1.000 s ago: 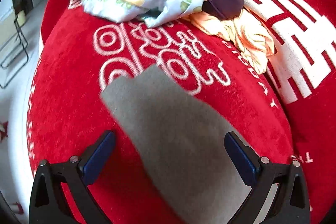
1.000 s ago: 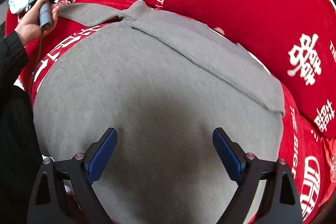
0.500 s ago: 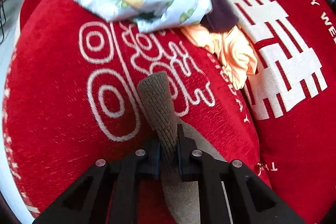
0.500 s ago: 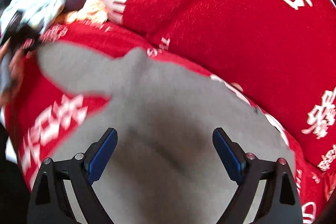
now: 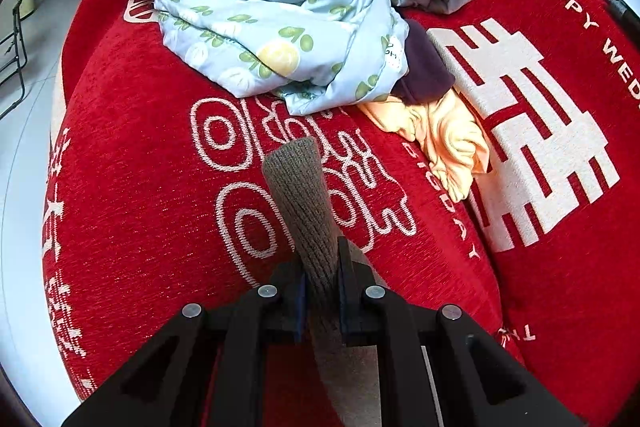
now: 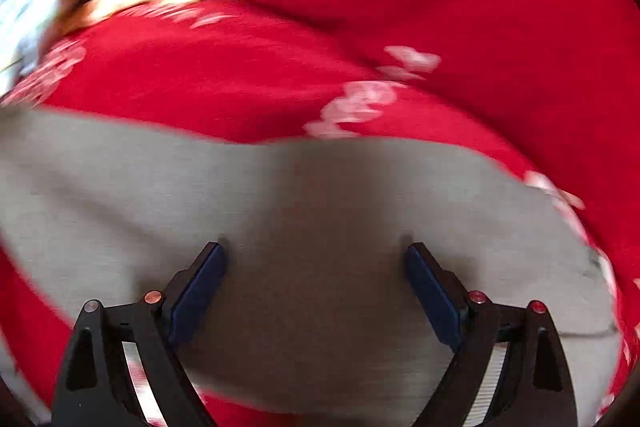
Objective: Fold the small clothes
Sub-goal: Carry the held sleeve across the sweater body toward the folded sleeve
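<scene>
— So, what has your left gripper (image 5: 322, 267) got?

— Its jaws pinch the ribbed cuff of the grey sweater (image 5: 298, 195), lifted off the red cover (image 5: 132, 163).

— And the right gripper (image 6: 314, 291)?

— It gapes wide above the sweater's grey body (blurred here), gripping nothing.

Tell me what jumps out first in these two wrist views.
The red cover with white lettering fills both views. In the left view, the left tongs are shut on a grey ribbed cuff, with a pale blue printed garment heaped behind. The right tongs stand open over grey fabric, blurred.
</scene>
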A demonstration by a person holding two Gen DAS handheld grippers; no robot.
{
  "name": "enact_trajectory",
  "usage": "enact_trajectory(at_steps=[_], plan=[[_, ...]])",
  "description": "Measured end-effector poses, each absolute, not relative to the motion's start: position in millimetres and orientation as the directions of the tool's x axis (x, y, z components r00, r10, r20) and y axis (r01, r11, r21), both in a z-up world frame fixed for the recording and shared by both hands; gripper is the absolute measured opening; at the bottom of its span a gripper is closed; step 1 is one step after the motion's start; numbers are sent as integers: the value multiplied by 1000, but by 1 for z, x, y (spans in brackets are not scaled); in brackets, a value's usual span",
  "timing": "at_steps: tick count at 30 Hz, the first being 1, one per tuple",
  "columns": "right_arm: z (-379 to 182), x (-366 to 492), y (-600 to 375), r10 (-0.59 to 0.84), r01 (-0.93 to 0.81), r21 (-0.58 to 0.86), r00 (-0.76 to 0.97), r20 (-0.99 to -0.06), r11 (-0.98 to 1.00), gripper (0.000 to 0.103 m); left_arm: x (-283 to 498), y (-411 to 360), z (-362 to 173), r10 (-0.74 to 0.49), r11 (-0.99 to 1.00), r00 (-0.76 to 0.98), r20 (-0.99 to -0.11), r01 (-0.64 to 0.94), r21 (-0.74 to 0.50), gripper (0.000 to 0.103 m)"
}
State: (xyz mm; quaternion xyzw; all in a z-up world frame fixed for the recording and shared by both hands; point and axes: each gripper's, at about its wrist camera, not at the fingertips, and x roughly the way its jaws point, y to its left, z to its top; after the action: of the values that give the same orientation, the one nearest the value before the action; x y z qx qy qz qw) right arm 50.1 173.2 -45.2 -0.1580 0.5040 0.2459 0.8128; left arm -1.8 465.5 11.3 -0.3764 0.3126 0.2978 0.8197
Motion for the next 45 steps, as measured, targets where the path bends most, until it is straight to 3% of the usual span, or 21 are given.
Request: enact_trajectory(at_steps=[1,3,9,21,27,45], plan=[[-36,45,173,333,-580,88,330,-883,810,93,-2,465,12,258,545,626,-736,-723,-424,13],[-23,40,164,383,-556,150,332,-862,818,93,-2,464,12,255,557,630,-734,-716,-421,13],[11,7,79,299,-428,73,490,-819,901,93,-1,452,19,273,594,621,-735,-710,-379,13],[8,-35,-69,172,-262,38,512,-842,964,93,21,368,61,247,727,634,-733,-621,-293,13],[-7,-57,-89,109,-287,-55,525,-844,956,93,35,322,65,194,794,628,-754,-552,-256,13],[5,-94,-151,178,-243,45,559,-810,969,93,53,180,80,115,925,604,-789,-355,-137,13]])
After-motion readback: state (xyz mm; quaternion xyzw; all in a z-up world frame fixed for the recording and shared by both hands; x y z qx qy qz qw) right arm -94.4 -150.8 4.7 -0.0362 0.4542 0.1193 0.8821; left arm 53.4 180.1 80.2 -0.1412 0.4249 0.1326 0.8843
